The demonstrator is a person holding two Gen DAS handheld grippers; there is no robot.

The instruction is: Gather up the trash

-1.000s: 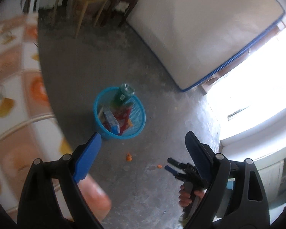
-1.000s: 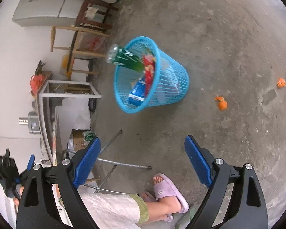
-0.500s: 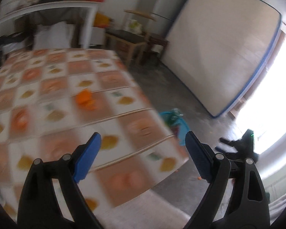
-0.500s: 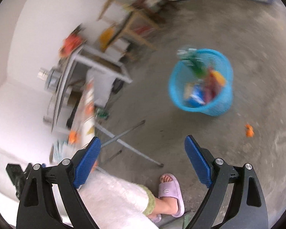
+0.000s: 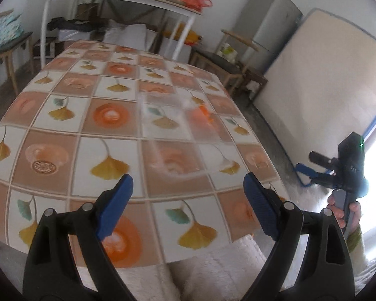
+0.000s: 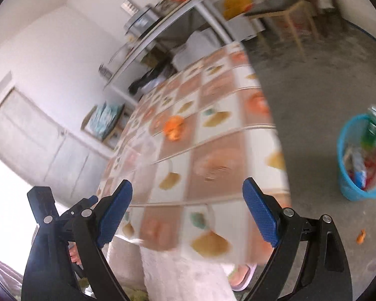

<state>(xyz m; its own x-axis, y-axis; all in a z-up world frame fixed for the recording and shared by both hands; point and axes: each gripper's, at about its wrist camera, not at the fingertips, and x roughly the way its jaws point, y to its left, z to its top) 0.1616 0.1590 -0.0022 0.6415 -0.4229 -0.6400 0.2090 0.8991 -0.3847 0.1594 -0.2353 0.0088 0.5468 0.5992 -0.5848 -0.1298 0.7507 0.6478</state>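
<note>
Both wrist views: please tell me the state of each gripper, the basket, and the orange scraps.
Left gripper: open, empty, above the table.
Right gripper: open, empty.
Blue basket: upright on the floor, holding trash.
Orange scrap on table: lying loose, blurred.
Orange scrap on floor: lying loose, outside the basket.

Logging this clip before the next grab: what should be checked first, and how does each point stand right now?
1. Left gripper open and empty: ok.
2. Right gripper open and empty: ok.
3. Target in view: small orange scrap lies on the tiled-pattern tablecloth, under a clear plastic sheet it seems: ok, though blurred.
4. What the scrap is, and whether it is loose: cannot tell.
5. Round blue plastic mesh basket stands upright on the floor beside the table, already holding wrappers and a green bottle: ok.
6. Orange bit on the floor uncollected: not ok.
</note>
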